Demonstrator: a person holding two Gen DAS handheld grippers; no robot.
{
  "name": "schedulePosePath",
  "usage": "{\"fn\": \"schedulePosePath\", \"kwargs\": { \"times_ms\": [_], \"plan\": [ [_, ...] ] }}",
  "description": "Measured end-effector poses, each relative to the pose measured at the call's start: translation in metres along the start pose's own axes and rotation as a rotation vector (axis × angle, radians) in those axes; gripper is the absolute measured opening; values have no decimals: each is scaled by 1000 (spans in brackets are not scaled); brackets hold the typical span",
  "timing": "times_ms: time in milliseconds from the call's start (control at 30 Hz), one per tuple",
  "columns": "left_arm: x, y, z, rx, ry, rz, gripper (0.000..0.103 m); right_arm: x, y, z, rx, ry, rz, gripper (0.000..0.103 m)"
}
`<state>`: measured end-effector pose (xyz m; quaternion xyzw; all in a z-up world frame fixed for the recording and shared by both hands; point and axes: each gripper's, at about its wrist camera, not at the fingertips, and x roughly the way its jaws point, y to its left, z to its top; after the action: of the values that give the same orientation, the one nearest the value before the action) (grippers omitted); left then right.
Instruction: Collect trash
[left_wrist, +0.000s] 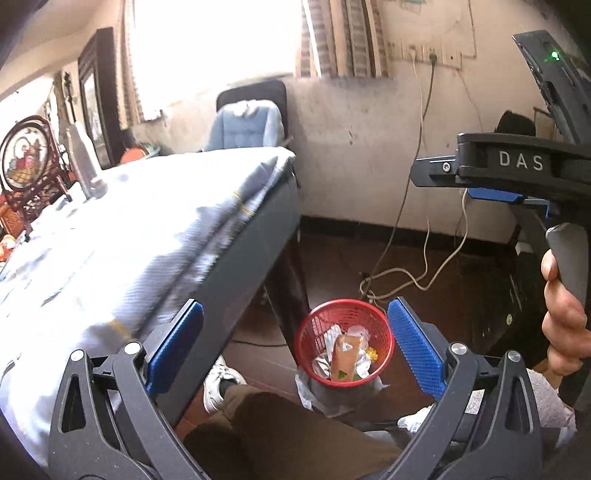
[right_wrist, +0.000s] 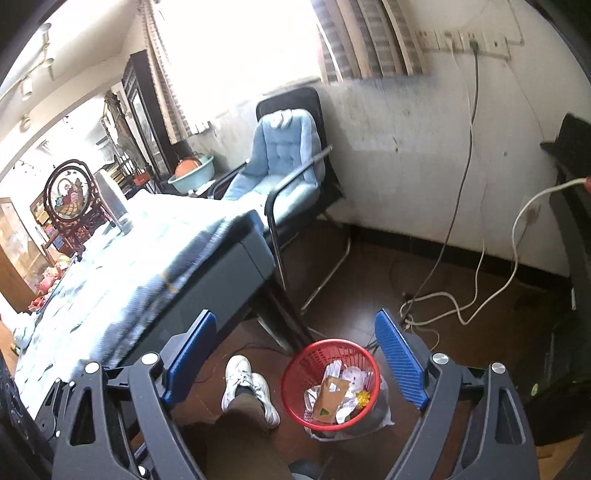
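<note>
A red mesh bin stands on the dark floor beside the table leg, and the right wrist view also shows the bin. Inside lie a tan carton and crumpled white and foil wrappers. My left gripper hangs high above the bin, open, nothing between its blue pads. My right gripper is open too, with nothing between its pads, above the bin. In the left wrist view the right gripper's body shows at the upper right, with a hand on its handle.
A table under a pale cloth fills the left. A blue-cushioned chair stands behind it by the wall. Cables trail over the floor at right. A person's leg and white shoe sit next to the bin.
</note>
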<state>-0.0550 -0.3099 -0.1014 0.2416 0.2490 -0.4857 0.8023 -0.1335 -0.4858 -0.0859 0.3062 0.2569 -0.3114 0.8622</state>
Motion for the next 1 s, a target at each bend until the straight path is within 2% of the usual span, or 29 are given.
{"fn": "schedulePosePath", "kwargs": {
  "times_ms": [233,367,500,700,1000],
  "plan": [
    [-38,15,-2,-34,-90,-18,96,-40,25,-2,-13,-63,-50,89],
    [-47,21,-3,-47,-108,-39,96,-54,28,-9,13,-82,-76,89],
    [-51,21,-5,-42,-117,0,96,-58,28,-23,27,-80,-122,90],
    [-42,34,-9,-84,-75,32,96,-40,18,-61,13,-60,-218,90],
    [-11,23,-20,-82,34,93,96,10,-3,-110,-37,99,-225,90]
  ]
}}
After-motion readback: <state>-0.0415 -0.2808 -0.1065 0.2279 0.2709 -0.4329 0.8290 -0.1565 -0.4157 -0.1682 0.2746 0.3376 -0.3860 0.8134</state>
